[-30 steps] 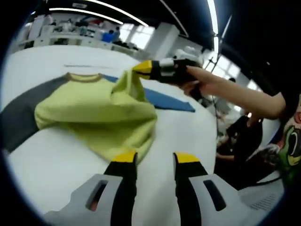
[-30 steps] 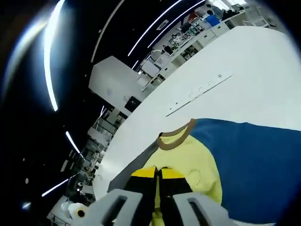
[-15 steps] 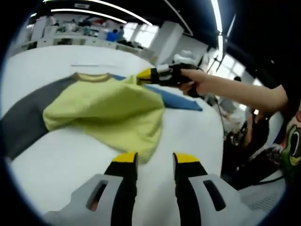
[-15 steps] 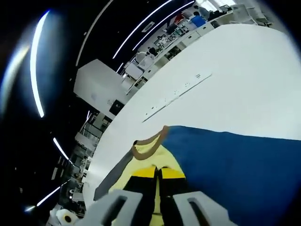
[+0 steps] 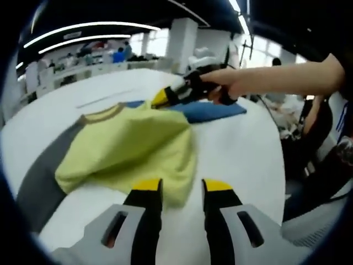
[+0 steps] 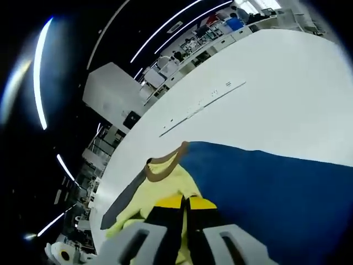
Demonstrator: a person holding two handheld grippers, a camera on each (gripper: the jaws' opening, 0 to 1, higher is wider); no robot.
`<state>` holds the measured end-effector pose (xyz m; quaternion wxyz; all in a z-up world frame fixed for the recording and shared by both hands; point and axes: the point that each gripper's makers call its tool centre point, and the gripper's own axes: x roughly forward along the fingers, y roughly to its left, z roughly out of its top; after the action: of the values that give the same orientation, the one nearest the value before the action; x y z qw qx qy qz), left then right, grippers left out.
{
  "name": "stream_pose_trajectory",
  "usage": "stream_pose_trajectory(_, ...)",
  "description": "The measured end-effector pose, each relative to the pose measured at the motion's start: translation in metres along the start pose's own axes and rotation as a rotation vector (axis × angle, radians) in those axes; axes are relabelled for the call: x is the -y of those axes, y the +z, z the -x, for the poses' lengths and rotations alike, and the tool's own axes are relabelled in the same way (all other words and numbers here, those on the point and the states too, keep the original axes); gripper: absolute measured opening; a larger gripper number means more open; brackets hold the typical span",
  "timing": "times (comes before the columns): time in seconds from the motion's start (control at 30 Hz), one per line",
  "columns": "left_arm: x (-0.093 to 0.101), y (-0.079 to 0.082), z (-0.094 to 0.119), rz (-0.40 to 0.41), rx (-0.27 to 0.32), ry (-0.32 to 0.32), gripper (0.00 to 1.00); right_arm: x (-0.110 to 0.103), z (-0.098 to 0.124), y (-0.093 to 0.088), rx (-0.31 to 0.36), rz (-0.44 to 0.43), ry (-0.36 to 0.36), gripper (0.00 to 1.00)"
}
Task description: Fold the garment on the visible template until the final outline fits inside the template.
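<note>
Pinching the yellow T-shirt (image 5: 132, 146), your right gripper (image 5: 165, 96) risks dragging it off the blue template (image 6: 276, 187); your left gripper (image 5: 176, 187) hangs parted, empty.

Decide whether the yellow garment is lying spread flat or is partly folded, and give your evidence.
Partly folded. The yellow garment lies bunched and doubled over on the white table, one edge pinched in the right gripper over the blue template.

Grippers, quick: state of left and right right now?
Left gripper: open, holding nothing, its tips at the yellow shirt's near edge.
Right gripper: shut on the yellow shirt.
</note>
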<state>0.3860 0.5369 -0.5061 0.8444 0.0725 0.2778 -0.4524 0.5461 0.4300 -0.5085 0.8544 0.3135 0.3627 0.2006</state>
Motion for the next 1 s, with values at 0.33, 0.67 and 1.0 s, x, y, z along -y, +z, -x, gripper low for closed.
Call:
stream_pose_trajectory(0.33,0.0,-0.001,-0.003,-0.044,-0.011,0.009,0.25,-0.019,0.022,-0.011,0.0,0.141,0.092,0.24)
stream_pose_trajectory(0.67,0.001,-0.006,-0.004,-0.056,-0.024,0.0,0.25,-0.044,0.052,-0.025,0.004,0.446,0.218,0.73)
stream_pose_trajectory(1.0,-0.002,-0.01,-0.004,-0.138,-0.057,0.006,0.23,-0.053,0.084,-0.049,-0.057,0.694,0.3,1.0)
